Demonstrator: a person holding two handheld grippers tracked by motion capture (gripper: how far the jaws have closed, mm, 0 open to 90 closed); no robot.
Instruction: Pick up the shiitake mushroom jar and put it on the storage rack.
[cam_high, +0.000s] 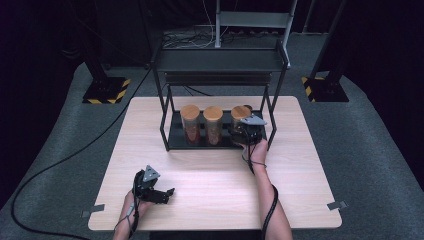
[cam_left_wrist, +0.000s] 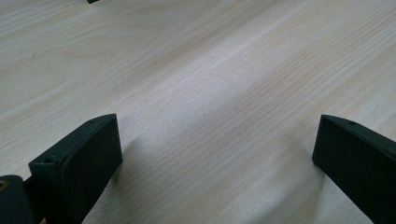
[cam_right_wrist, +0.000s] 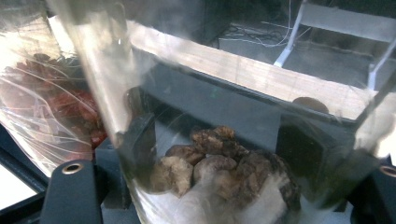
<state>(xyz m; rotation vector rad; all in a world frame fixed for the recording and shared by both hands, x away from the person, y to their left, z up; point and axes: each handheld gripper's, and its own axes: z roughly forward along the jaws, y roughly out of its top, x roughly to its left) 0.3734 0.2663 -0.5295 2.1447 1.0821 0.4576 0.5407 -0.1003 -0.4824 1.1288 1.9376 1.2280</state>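
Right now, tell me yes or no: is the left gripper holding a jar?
No: the left gripper has its jaws spread wide over the bare wooden table, with nothing between them.

We've got the left gripper (cam_left_wrist: 215, 154) with its two black jaws spread wide over the pale, wood-grain table (cam_left_wrist: 210, 70).

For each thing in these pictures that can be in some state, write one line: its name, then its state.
Left jar: upright on the rack's lower shelf, lid on.
Middle jar: upright on the same shelf, lid on.
Right jar: lid on, clamped between the jaws, brown lumps at its bottom.
Right tool: shut on the right jar.
Left tool: open, empty, over the table.
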